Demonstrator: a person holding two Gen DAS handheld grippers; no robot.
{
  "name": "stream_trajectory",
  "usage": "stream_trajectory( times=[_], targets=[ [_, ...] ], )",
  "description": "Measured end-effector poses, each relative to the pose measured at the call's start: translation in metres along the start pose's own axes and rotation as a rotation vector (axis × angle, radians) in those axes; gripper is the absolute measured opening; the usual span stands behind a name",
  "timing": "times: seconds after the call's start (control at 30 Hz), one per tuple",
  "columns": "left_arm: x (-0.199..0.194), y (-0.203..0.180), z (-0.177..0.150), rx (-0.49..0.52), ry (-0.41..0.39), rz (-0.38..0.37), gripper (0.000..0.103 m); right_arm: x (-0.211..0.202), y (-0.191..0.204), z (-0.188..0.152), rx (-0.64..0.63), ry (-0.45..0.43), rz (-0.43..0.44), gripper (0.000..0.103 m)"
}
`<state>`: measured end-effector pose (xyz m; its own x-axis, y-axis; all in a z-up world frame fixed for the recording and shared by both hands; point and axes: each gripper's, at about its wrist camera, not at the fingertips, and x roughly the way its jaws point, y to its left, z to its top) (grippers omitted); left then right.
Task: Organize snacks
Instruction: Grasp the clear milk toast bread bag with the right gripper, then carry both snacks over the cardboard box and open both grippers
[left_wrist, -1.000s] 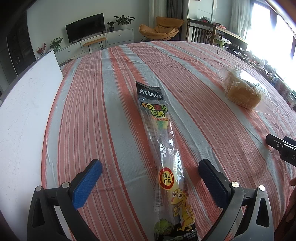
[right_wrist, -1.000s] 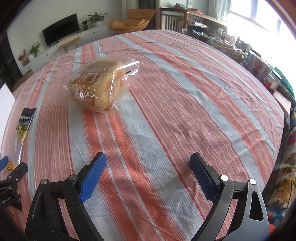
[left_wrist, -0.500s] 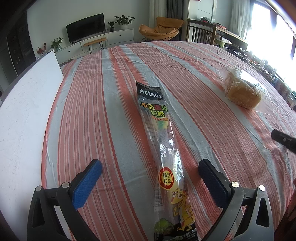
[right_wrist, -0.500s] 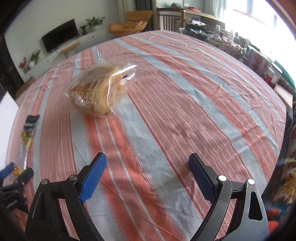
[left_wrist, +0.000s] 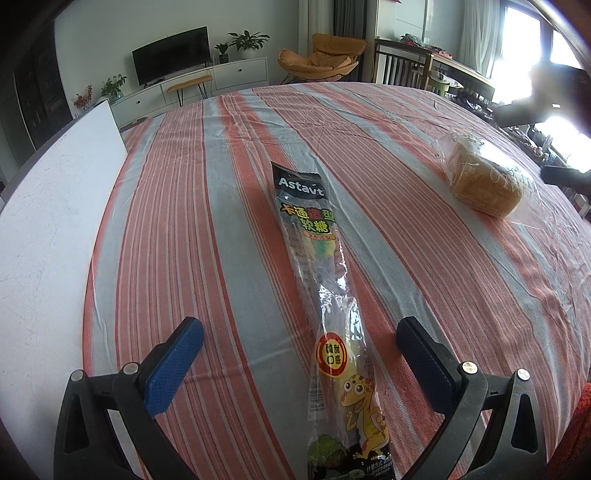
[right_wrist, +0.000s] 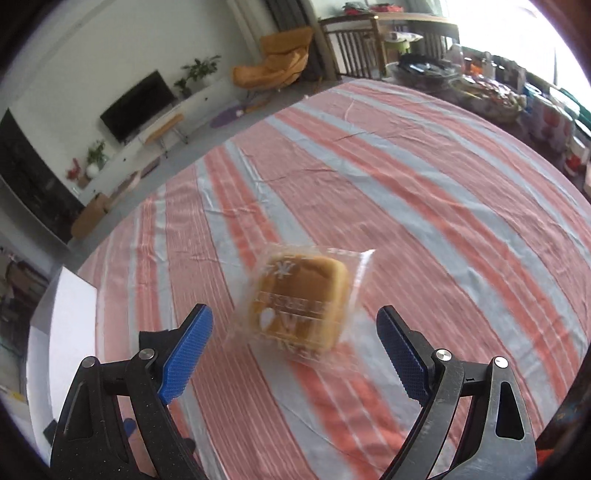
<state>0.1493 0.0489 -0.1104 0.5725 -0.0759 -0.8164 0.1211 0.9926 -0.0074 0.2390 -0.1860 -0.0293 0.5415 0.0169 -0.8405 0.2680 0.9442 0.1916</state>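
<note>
A long candy packet (left_wrist: 325, 295) with a black "Astavt" top and a cartoon lizard lies lengthwise on the striped tablecloth (left_wrist: 207, 221), running between the fingers of my open left gripper (left_wrist: 295, 354). A bagged loaf of bread (right_wrist: 299, 302) in clear plastic lies on the cloth just ahead of my open, empty right gripper (right_wrist: 295, 350), which hovers above it. The bread also shows at the right in the left wrist view (left_wrist: 484, 184), with the right gripper blurred above it (left_wrist: 543, 99).
A white board (left_wrist: 48, 206) lies along the table's left side; it also shows in the right wrist view (right_wrist: 62, 325). Beyond the table are a TV cabinet (left_wrist: 207, 77), an orange chair (left_wrist: 321, 59) and a cluttered side table (right_wrist: 480, 85) by the window.
My right gripper has lifted and swung left, so it now looks down on the bagged bread between its fingers. The left gripper and the candy packet have not moved.
</note>
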Motion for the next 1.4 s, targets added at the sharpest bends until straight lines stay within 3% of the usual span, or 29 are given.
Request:
stream_trajectory(
  times=[0.07, 0.1, 0.23, 0.4, 0.53, 0.6, 0.63, 0.67, 0.83, 0.9, 1.0, 1.13, 1.27, 1.4],
  targets=[
    [0.0, 0.0, 0.0, 0.0, 0.0, 0.0, 0.103, 0.035, 0.015, 0.001, -0.025, 0.07, -0.162, 0.093],
    [0.0, 0.0, 0.0, 0.0, 0.0, 0.0, 0.103, 0.045, 0.015, 0.0, -0.009, 0.074, -0.161, 0.094],
    [0.0, 0.0, 0.0, -0.001, 0.0, 0.001, 0.103, 0.054, -0.007, 0.0, 0.075, 0.072, -0.049, 0.094],
    [-0.001, 0.0, 0.003, 0.003, 0.01, -0.006, 0.103, 0.021, -0.032, -0.022, -0.017, 0.001, 0.022, 0.077],
    [-0.001, 0.0, 0.008, 0.05, 0.107, -0.05, 0.103, -0.017, -0.067, -0.062, 0.042, -0.047, 0.189, 0.076],
    [-0.007, 0.002, 0.008, 0.043, 0.077, -0.065, 0.086, -0.031, -0.083, -0.084, 0.085, -0.078, 0.274, 0.076],
    [-0.01, 0.002, 0.007, 0.05, 0.05, -0.032, 0.056, -0.036, -0.089, -0.095, 0.106, -0.092, 0.305, 0.076],
    [-0.014, 0.002, 0.007, 0.049, 0.036, -0.051, 0.023, -0.039, -0.093, -0.105, 0.125, -0.107, 0.327, 0.076],
    [-0.037, 0.02, 0.007, -0.08, 0.004, -0.147, 0.019, -0.059, -0.095, -0.124, 0.125, -0.18, 0.388, 0.076],
    [-0.061, 0.022, 0.009, -0.1, -0.046, -0.18, 0.019, -0.07, -0.084, -0.121, 0.064, -0.217, 0.367, 0.076],
    [-0.103, 0.033, 0.016, -0.144, -0.115, -0.263, 0.019, -0.079, -0.065, -0.121, 0.032, -0.197, 0.389, 0.076],
    [-0.171, 0.063, 0.02, -0.2, -0.219, -0.318, 0.019, -0.112, -0.002, -0.112, -0.099, -0.189, 0.519, 0.076],
    [-0.231, 0.113, 0.014, -0.218, -0.356, -0.174, 0.02, -0.155, 0.094, -0.11, -0.3, -0.18, 0.69, 0.076],
    [-0.248, 0.176, -0.002, -0.27, -0.359, 0.036, 0.021, -0.177, 0.192, -0.121, -0.473, -0.134, 0.799, 0.078]
  ],
)
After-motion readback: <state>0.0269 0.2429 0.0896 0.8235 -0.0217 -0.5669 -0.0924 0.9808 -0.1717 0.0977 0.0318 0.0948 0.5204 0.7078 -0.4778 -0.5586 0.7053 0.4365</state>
